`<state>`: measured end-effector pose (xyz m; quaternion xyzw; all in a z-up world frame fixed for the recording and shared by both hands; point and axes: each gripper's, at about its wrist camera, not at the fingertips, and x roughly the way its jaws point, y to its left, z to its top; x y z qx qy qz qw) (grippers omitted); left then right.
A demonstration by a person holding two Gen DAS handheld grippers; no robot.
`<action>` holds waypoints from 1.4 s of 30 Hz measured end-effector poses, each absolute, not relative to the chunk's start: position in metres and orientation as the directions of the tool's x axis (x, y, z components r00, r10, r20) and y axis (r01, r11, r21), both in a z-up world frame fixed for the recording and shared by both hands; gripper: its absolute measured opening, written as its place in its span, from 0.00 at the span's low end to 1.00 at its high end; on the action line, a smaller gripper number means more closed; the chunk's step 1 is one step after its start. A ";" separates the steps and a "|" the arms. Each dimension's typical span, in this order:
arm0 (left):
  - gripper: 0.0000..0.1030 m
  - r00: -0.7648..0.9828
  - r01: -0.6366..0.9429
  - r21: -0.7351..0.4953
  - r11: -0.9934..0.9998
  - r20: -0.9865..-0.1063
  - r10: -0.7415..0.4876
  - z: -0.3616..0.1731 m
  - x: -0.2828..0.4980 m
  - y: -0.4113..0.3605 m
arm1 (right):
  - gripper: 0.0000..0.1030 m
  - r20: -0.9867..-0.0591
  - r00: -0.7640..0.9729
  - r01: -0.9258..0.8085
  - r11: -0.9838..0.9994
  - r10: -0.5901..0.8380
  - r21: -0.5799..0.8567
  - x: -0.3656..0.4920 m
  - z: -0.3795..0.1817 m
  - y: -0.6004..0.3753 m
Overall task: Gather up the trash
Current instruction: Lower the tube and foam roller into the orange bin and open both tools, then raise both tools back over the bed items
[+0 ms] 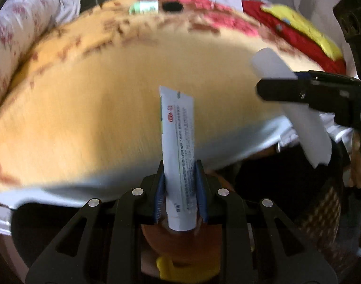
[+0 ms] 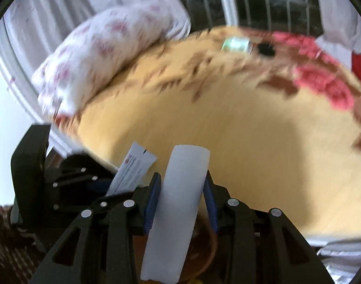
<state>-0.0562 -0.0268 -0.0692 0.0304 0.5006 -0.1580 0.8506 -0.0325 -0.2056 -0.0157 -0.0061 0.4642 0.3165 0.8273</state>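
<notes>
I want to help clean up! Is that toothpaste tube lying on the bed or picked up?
Picked up: the left hand-held gripper pinches the toothpaste tube above the bed.

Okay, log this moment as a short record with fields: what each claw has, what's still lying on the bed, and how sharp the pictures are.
left claw: shut on a printed white tube, tube pointing forward along the fingers
right claw: shut on a plain white strip
surface: yellow blanket with a brown and pink pattern at the far edge
still on the blanket: small green-and-white item, small black round item
nearby: floral pillow
image quality: motion blur in both views
</notes>
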 end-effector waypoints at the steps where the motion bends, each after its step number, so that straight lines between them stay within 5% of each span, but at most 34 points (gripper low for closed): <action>1: 0.23 0.421 0.296 -0.110 0.949 -0.876 -0.233 -0.079 -0.064 -0.026 | 0.35 -0.781 0.342 -0.529 0.794 0.522 0.299 -0.040 -0.026 -0.203; 14: 0.23 0.332 0.261 -0.097 0.961 -0.925 -0.184 -0.114 -0.081 -0.021 | 0.36 -0.873 0.136 -0.448 0.815 0.468 0.367 -0.080 -0.136 -0.186; 15: 0.23 0.331 0.254 -0.096 0.962 -0.926 -0.180 -0.115 -0.081 -0.020 | 0.36 -0.878 0.139 -0.451 0.819 0.457 0.355 -0.081 -0.137 -0.185; 18: 0.28 0.327 0.249 -0.082 0.965 -0.931 -0.163 -0.115 -0.081 -0.023 | 0.60 -0.889 0.147 -0.451 0.829 0.434 0.330 -0.083 -0.138 -0.184; 20: 0.47 0.335 0.248 -0.061 0.967 -0.931 -0.145 -0.113 -0.083 -0.024 | 0.60 -0.888 0.142 -0.449 0.828 0.437 0.335 -0.083 -0.140 -0.184; 23: 0.58 0.345 0.251 -0.031 0.968 -0.931 -0.119 -0.111 -0.086 -0.026 | 0.63 -0.888 0.148 -0.441 0.833 0.435 0.334 -0.083 -0.140 -0.187; 42: 0.59 0.441 0.198 -0.015 0.980 -0.892 -0.102 -0.071 -0.071 -0.013 | 0.68 -0.837 0.351 -0.353 0.887 0.420 0.297 -0.057 -0.082 -0.242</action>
